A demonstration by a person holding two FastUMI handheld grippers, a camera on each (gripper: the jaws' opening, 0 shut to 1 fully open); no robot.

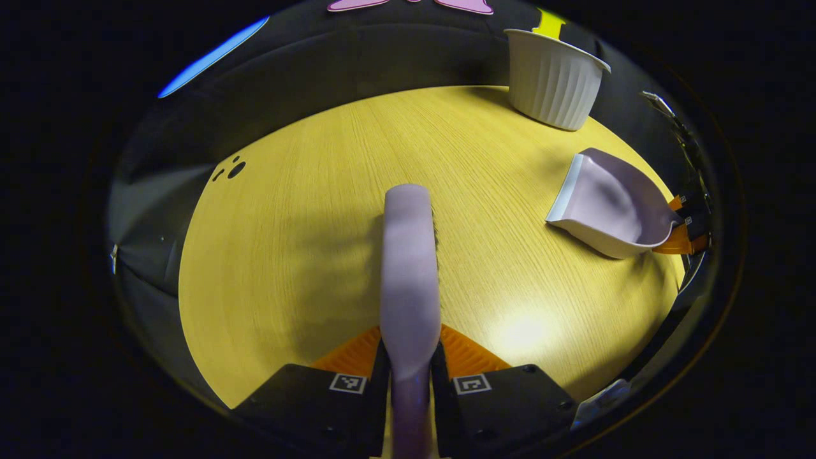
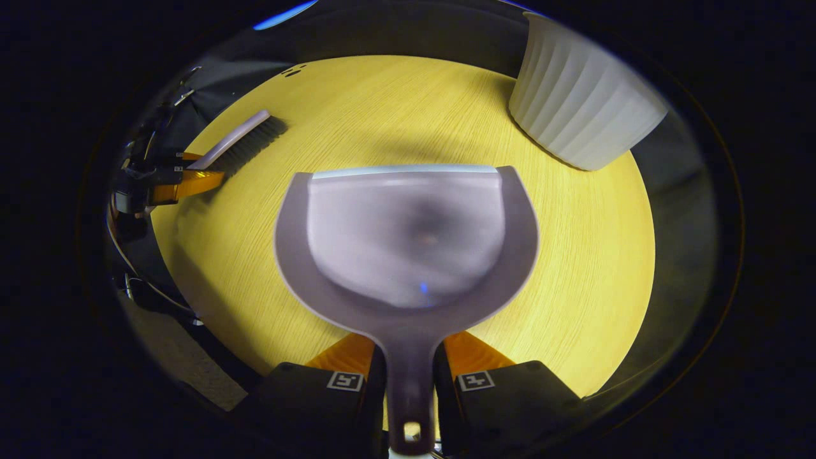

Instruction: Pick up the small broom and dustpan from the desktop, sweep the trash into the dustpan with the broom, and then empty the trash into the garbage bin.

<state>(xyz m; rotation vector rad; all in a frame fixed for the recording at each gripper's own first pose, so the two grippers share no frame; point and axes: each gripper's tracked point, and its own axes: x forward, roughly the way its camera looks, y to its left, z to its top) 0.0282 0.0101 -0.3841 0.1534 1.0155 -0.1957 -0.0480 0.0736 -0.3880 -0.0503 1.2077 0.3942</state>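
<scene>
My left gripper (image 1: 410, 360) is shut on the handle of a small lilac broom (image 1: 411, 255), which points away over the yellow wooden desktop (image 1: 306, 255); dark bristles show along its right side. My right gripper (image 2: 408, 373) is shut on the handle of a lilac dustpan (image 2: 408, 236), held low over the desktop with its pale front lip facing away. The pan looks empty. In the left gripper view the dustpan (image 1: 605, 204) is at the right, held by the right gripper (image 1: 685, 228). In the right gripper view the broom (image 2: 245, 143) lies at the far left with the left gripper (image 2: 191, 175). A few dark trash bits (image 1: 233, 169) lie near the desk's far left edge.
A white ribbed garbage bin (image 1: 554, 80) stands at the back right of the desk, close to the dustpan's right front (image 2: 580, 108). The trash bits (image 2: 293, 70) sit by the far edge. Black cloth walls surround the round desktop (image 2: 574, 255). Cables hang at the left (image 2: 146, 140).
</scene>
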